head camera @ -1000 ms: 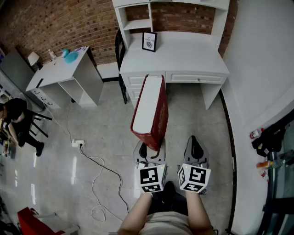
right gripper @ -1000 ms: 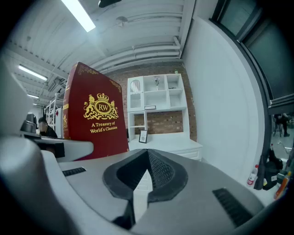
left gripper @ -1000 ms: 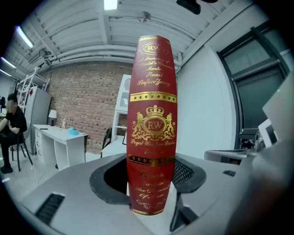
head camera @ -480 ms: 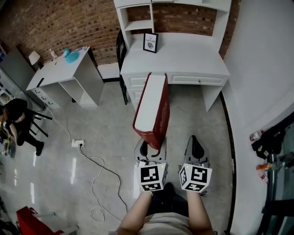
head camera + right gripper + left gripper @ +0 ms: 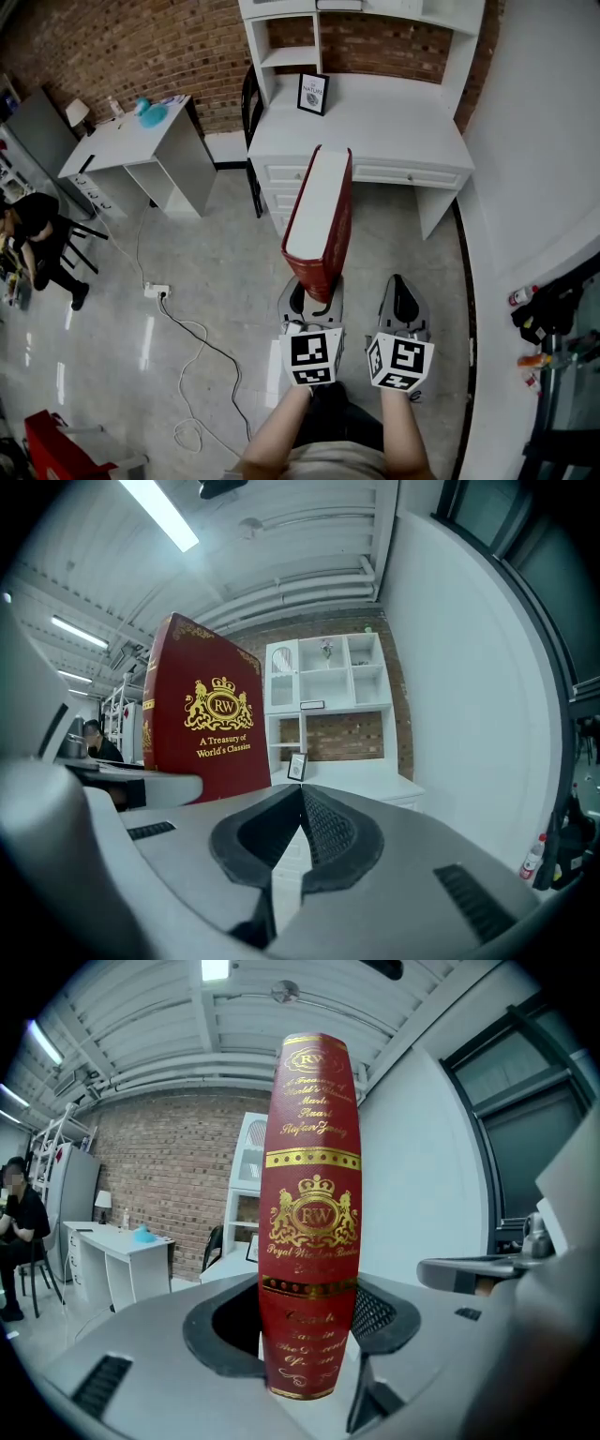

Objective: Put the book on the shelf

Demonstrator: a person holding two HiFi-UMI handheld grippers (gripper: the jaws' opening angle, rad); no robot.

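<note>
Brick-walled office: left gripper [image 5: 311,302] clamps the red book [image 5: 319,211] upright by its lower end, right gripper [image 5: 402,298] closed on nothing beside it, both well short of the white desk's [image 5: 394,127] shelf [image 5: 292,56], shelving not yet done.

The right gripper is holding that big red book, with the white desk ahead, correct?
No: the left gripper holds the red book, jaws clamped on its lower end, as the left gripper view shows. The white desk is indeed ahead.
</note>
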